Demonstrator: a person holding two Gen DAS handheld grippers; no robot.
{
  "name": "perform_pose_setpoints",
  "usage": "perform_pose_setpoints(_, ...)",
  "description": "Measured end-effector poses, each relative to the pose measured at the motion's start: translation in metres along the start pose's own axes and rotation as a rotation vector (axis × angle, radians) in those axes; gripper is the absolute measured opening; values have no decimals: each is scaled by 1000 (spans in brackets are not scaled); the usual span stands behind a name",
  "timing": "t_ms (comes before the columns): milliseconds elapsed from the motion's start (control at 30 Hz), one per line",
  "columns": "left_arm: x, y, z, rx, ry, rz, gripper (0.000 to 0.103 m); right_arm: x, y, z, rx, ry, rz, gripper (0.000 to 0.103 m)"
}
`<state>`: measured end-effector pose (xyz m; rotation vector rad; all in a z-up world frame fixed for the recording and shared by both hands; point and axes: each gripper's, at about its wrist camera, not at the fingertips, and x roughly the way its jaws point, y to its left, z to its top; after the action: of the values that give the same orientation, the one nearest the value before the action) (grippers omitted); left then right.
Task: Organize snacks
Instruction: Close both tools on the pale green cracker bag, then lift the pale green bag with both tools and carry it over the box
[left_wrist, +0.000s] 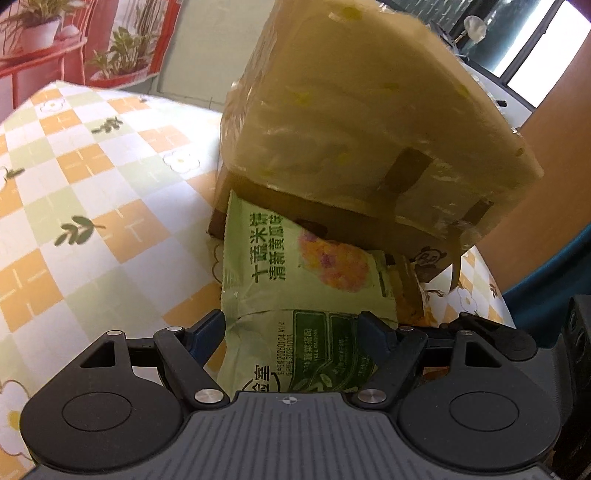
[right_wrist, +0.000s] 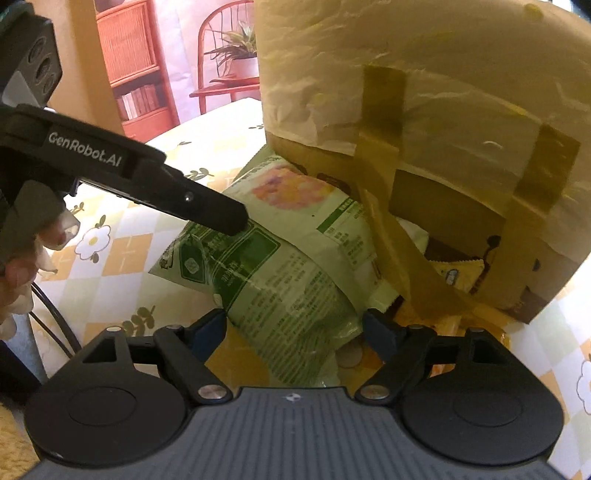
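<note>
A green snack bag (left_wrist: 295, 288) lies on the checkered tablecloth with its far end under the raised side of a paper-wrapped cardboard box (left_wrist: 369, 122). My left gripper (left_wrist: 293, 328) is shut on the bag's near end, its blue fingers (left_wrist: 210, 330) pressing both sides. In the right wrist view the same green bag (right_wrist: 280, 266) lies between the fingers of my right gripper (right_wrist: 295, 326), which looks closed on its near end. The left gripper's black body (right_wrist: 155, 177) reaches over the bag from the left. A yellow snack packet (right_wrist: 458, 275) shows inside the box (right_wrist: 443, 110).
The checkered tablecloth (left_wrist: 92, 192) stretches left of the box. A yellow packet (left_wrist: 410, 306) peeks out at the bag's right edge. A brown strap (right_wrist: 399, 251) hangs down from the box. Printed backdrop with plants and shelves stands behind the table.
</note>
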<state>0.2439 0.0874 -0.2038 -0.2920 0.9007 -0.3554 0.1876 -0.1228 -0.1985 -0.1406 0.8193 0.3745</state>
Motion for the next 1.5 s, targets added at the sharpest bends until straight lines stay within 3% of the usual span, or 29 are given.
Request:
perform_pose_setpoints(200, 3, 3, -3, -13, 4, -15, 79, 2, -1, -2, -13, -28, -3, 85)
perform_pose_setpoints(400, -2, 1, -7, -9, -7, -26, 69, -2, -3, -9, -15, -58, -7, 82)
perform_pose_setpoints(633, -10, -6, -8, 9, -8, -32, 63, -9, -1, -9, -22, -86, 25, 52)
perform_pose_setpoints(767, -15, -10, -10, 16, -11, -28, 63, -14, 4, -11, -35, -96, 19, 46)
perform_pose_setpoints(1500, -77, -22, -20, 57, -133, 4, 63, -46, 37, -6, -89, -248, 57, 41)
